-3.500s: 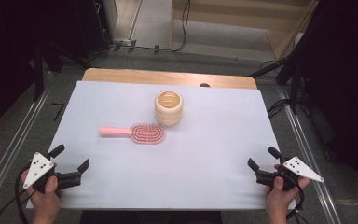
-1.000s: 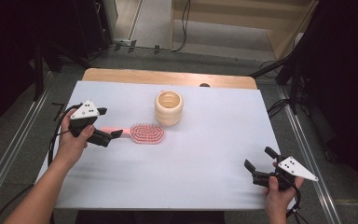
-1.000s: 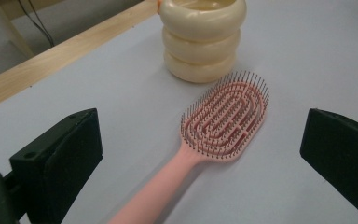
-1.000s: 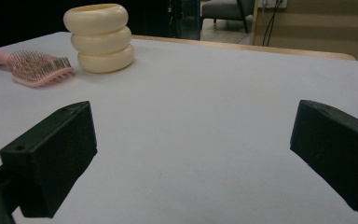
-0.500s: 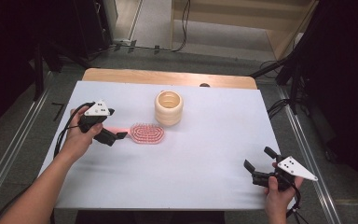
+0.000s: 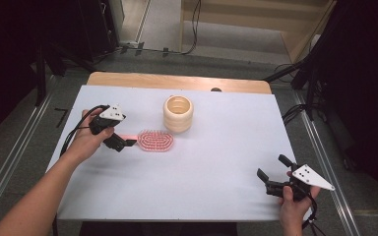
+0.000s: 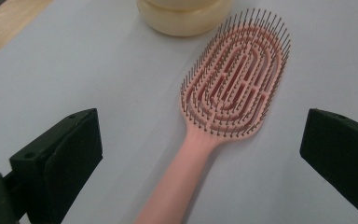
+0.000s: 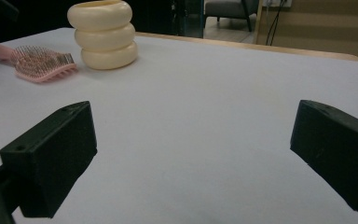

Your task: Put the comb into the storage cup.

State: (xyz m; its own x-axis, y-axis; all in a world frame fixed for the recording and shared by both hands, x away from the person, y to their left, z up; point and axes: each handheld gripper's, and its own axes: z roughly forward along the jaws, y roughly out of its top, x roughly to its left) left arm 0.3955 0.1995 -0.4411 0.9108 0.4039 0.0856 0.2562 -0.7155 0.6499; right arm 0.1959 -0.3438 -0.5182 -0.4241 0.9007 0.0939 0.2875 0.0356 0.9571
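A pink hairbrush point(image 6: 156, 140) is lying bristles-up on a white sheet point(image 6: 226, 147), left of centre, with its handle pointing left. A cream ringed pot point(image 6: 178, 114) is standing upright just beside the brush head, on its far side. The sheet is covering a wooden tabletop point(image 6: 177, 81), whose far edge is showing bare. Black cables point(image 6: 295, 113) are trailing across the grey floor on the right.

Even overhead light keeps the white table point(image 6: 216, 147) bright in the high view, while the floor and room around it fall into near darkness. Shadows are soft and faint. The pink hairbrush point(image 7: 233, 88) is sharp in the left gripper view, its bristles crisp. In both gripper views the black jaws at the bottom look slightly soft and underexposed. No strong glare appears.
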